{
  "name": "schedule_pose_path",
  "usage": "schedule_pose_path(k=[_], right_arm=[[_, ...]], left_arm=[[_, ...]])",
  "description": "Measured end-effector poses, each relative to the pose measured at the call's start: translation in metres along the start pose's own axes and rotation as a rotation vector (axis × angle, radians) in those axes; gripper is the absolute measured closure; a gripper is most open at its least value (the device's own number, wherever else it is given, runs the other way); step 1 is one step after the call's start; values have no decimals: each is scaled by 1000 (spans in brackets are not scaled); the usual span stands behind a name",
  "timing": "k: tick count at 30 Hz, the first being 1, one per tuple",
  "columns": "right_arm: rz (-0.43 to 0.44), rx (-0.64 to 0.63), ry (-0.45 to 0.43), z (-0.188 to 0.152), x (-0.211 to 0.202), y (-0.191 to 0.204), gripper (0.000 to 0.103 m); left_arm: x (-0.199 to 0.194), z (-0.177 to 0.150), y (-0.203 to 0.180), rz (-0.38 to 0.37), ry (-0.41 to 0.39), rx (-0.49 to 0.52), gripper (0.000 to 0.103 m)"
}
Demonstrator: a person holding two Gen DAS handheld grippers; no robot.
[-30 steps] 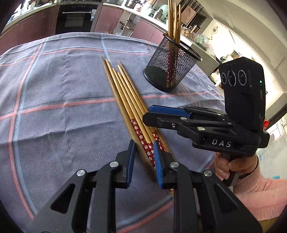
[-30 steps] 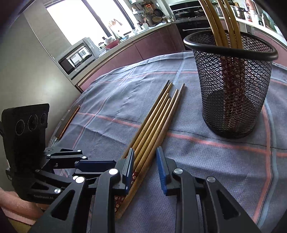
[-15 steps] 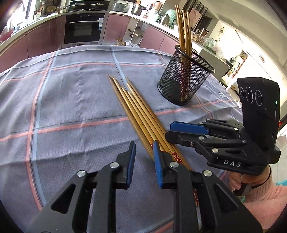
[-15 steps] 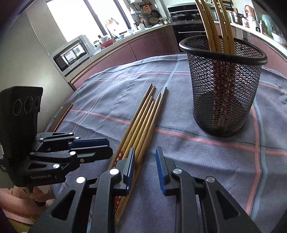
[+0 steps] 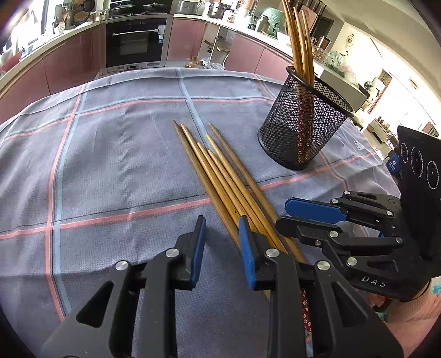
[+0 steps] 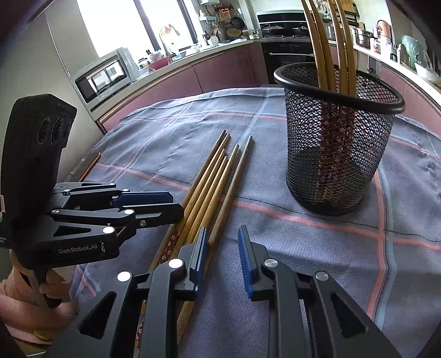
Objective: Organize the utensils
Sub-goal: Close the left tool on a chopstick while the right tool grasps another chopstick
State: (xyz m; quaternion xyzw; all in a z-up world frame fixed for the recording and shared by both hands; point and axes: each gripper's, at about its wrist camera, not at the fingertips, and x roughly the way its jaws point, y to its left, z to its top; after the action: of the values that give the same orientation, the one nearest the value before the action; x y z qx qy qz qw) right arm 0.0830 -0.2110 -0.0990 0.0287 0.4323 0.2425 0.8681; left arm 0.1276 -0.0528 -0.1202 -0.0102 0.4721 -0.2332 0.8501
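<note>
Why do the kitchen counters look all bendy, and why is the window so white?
Both wrist views use a fisheye lens, so the counter curves around the edges; in the right wrist view the window is washed out white by daylight; in the left wrist view the mesh cup and chopsticks stay sharp.

Two fisheye views, each from a camera riding on a hand-held tool and looking forward and steeply down along its own tongs. The left view sits close above the cloth-covered bench (image 5: 115,154), its tongs (image 5: 222,247) filling the lower edge, facing an oven wall. The right view, equally close, looks over its tongs (image 6: 223,258) toward a window and microwave. Both views share the chopsticks (image 5: 220,179) (image 6: 212,181) lying on the cloth and the mesh cup (image 5: 303,124) (image 6: 336,143). Each view also catches the other tool at its side.
</note>
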Motion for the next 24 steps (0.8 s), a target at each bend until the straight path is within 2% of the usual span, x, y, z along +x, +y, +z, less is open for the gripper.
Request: schedule_pose_path(k=[8, 16, 20, 22, 24], right_arm=[[-30, -15, -1, 9, 8, 0, 81], [-68, -22, -9, 17, 15, 1, 81], [-65, -16, -9, 20, 18, 0, 81], [-61, -11, -10, 18, 17, -1, 82], [-44, -2, -9, 17, 17, -2, 89]], left_arm=[[7, 11, 2, 23, 11, 7, 81], [11, 16, -2, 81, 15, 47, 81], [13, 18, -5, 107, 14, 60, 87], [12, 16, -7, 117, 8, 59, 89], [10, 13, -7, 121, 1, 46, 90]])
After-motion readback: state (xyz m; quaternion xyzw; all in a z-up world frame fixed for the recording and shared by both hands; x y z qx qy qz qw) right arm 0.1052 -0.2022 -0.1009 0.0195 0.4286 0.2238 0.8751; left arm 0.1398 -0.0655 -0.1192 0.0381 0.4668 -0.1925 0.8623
